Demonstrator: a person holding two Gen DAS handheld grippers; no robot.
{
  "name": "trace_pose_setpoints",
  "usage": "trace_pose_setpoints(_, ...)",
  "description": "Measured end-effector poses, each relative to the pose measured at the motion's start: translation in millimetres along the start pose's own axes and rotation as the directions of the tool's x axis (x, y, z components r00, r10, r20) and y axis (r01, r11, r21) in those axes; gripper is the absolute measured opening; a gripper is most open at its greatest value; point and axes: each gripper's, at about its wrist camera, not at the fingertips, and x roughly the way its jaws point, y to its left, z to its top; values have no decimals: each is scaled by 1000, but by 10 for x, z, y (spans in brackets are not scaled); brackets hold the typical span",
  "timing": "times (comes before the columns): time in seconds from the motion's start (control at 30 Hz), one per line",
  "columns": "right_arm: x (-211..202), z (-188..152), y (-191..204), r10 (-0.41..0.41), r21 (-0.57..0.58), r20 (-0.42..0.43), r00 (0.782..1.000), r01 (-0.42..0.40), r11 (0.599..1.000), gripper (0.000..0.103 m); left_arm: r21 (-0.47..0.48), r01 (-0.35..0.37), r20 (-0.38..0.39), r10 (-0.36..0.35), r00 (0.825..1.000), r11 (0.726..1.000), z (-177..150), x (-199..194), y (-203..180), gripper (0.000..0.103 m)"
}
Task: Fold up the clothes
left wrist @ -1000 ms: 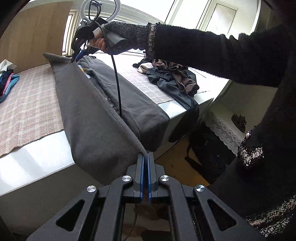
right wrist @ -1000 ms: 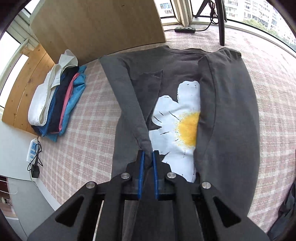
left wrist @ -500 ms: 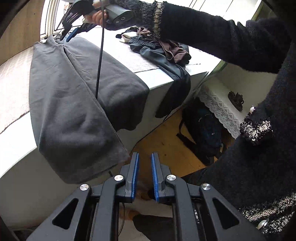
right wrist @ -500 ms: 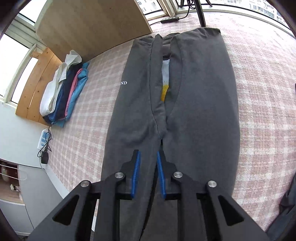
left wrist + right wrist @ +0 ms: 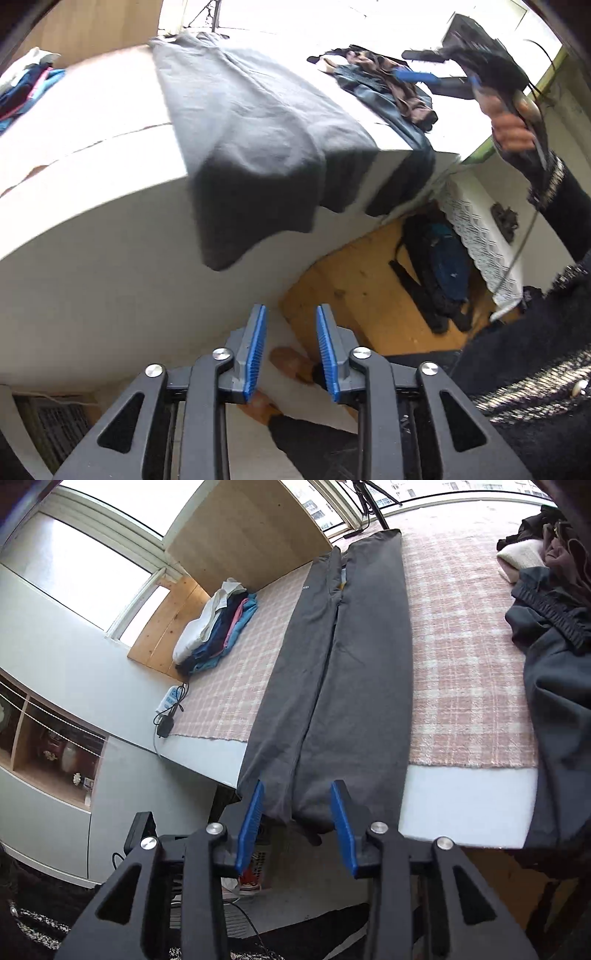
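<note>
Far left of the grey sweatshirt (image 5: 343, 672), against the wooden panel: a stack of folded clothes (image 5: 216, 627) in white, navy, pink and blue, with a white power strip (image 5: 170, 701) at the blanket's near-left corner. Centre of the pink checked blanket (image 5: 461, 646): sweatshirt laid lengthwise, both sides folded inward to meet along a middle seam, hem end hanging over the white edge of the bed (image 5: 461, 805). Just below that hanging hem: right gripper (image 5: 301, 823), blue pads spread wide, nothing between them, hem seemingly just beyond the tips though contact hard to judge. Right of the sweatshirt: a heap of unfolded dark garments (image 5: 546, 602) spilling over the same edge. From the other camera, blurred by motion: left gripper (image 5: 290, 349) also spread apart and empty, held low in front of the bed, well below the sweatshirt's drooping hem (image 5: 258, 177); right hand (image 5: 513, 125) raised at upper right.
</note>
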Motion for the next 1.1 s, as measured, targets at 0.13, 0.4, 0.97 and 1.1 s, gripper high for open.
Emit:
trace_pose_setpoints(0.13,413,-375,-4,-98,-17,-82,992,97,995,37,-29,-16,16,17,1000,999,147,231,423,40)
trace_pose_setpoints(0.4,775,-663,-128,-201,0,-158,967,203,979,37,11,157,-15,-157,987,988,305,709,521,10)
trace_pose_setpoints(0.97,1125,-533,-561,-349,-124,-152,925,332,935,53,9,94,24,-94,995,996,97,251,249,4)
trace_pose_setpoints(1.1,1211,-514,-612,-248,-121,-150,957,231,965,50,22,88,13,-89,996,996,140,285,181,4)
